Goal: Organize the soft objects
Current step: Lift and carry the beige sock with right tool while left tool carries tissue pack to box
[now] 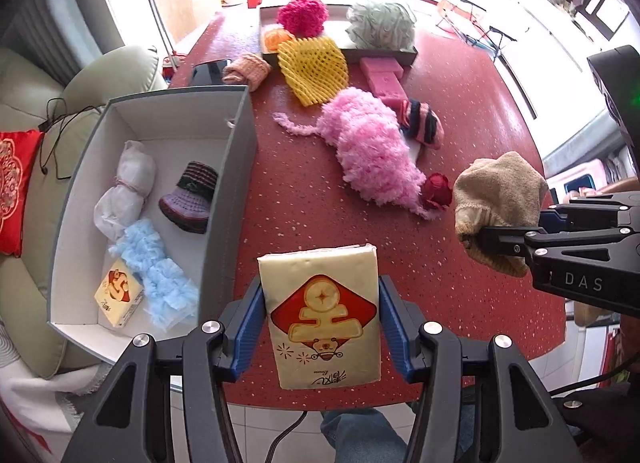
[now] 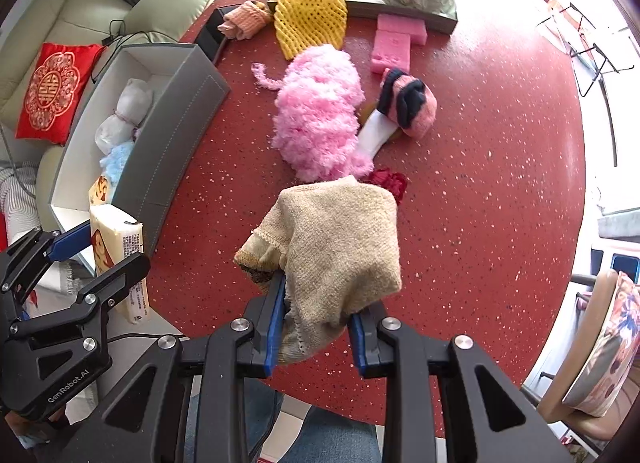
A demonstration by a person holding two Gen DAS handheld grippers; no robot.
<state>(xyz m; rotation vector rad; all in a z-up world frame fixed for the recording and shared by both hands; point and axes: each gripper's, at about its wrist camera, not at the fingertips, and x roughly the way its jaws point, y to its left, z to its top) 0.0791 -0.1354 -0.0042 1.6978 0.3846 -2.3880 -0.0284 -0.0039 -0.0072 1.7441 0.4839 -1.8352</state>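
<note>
My left gripper [image 1: 322,303] is shut on a yellow tissue pack [image 1: 320,315] and holds it above the red table's near edge, right of the grey box [image 1: 236,167]. It also shows in the right wrist view [image 2: 116,263]. My right gripper [image 2: 316,327] is shut on a beige knitted cloth [image 2: 332,247], held above the table; it shows at the right in the left wrist view [image 1: 500,207]. The box holds a white bundle [image 1: 128,191], a purple knitted hat [image 1: 188,199], a blue fluffy piece [image 1: 160,275] and a second tissue pack [image 1: 118,297].
On the red table [image 2: 480,183] lie pink fluffy yarn [image 2: 320,115], a pink-and-black sock [image 2: 408,107], a small red piece [image 2: 390,181], a yellow foam net [image 2: 310,19], pink foam blocks [image 2: 394,45] and a peach roll [image 2: 244,19]. A far tray [image 2: 400,13] holds magenta and green yarn.
</note>
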